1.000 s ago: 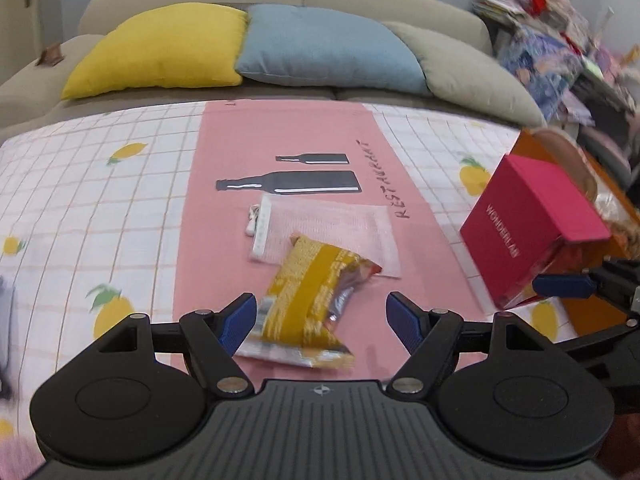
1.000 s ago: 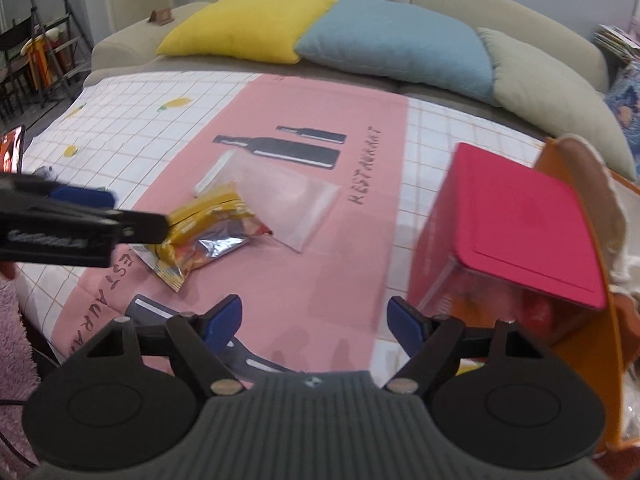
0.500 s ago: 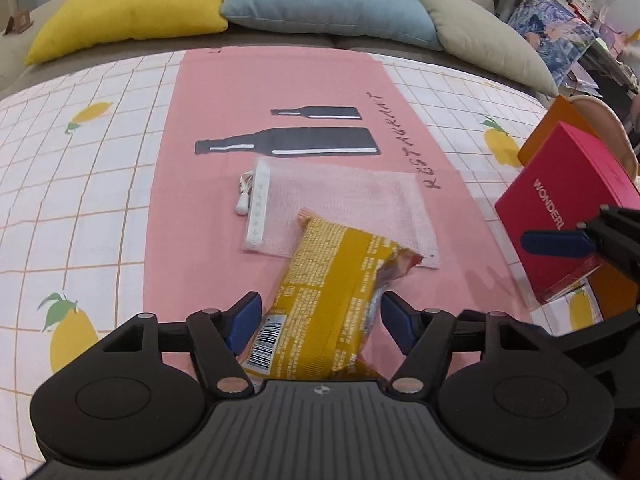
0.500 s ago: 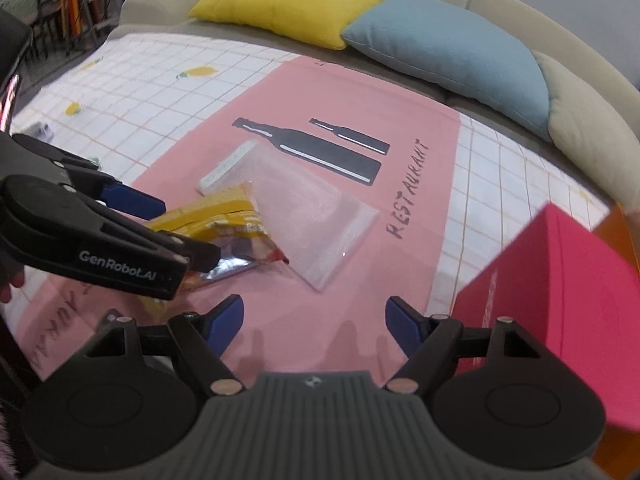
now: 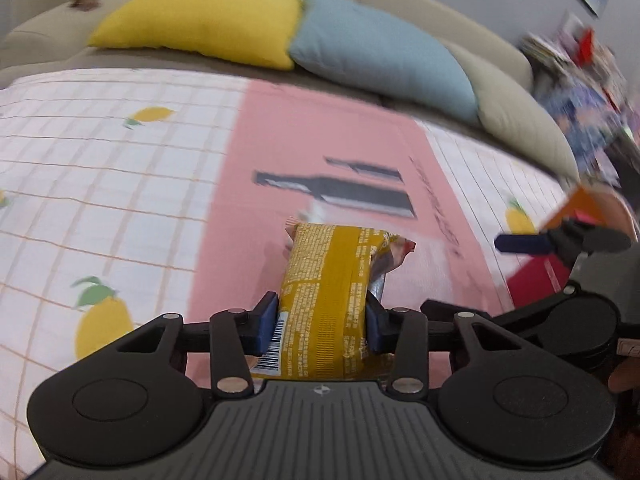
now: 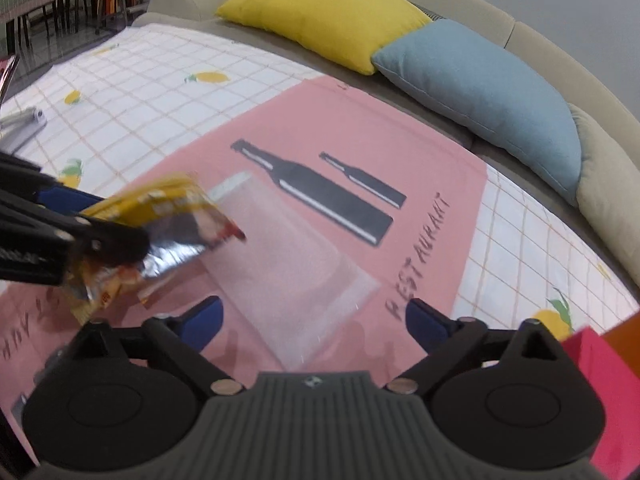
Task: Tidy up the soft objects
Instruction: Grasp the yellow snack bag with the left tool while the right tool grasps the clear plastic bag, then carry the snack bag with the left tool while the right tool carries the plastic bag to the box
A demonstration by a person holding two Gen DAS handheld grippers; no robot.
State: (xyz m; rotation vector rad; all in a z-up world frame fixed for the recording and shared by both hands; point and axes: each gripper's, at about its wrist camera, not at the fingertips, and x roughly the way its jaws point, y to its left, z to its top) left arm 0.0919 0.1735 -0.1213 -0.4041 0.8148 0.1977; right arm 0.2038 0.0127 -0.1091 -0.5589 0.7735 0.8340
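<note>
My left gripper (image 5: 322, 322) is shut on a yellow snack packet (image 5: 332, 292) and holds it lifted above the pink tablecloth. The packet (image 6: 160, 216) also shows at the left of the right wrist view, clamped in the left gripper's fingers (image 6: 100, 240). A clear zip bag (image 6: 296, 276) lies flat on the cloth, just ahead of my right gripper (image 6: 314, 318), which is open and empty above the bag's near end. In the left wrist view the packet hides most of the bag.
A red box (image 6: 600, 392) and an orange container (image 5: 580, 204) stand at the right. Yellow (image 6: 324, 16), blue (image 6: 488, 88) and beige (image 5: 520, 120) cushions line the sofa behind. A metal object (image 6: 20, 124) lies at the far left.
My left gripper closed on the snack packet and lifted it off the zip bag. My right gripper moved left and forward over the bag, away from the red box.
</note>
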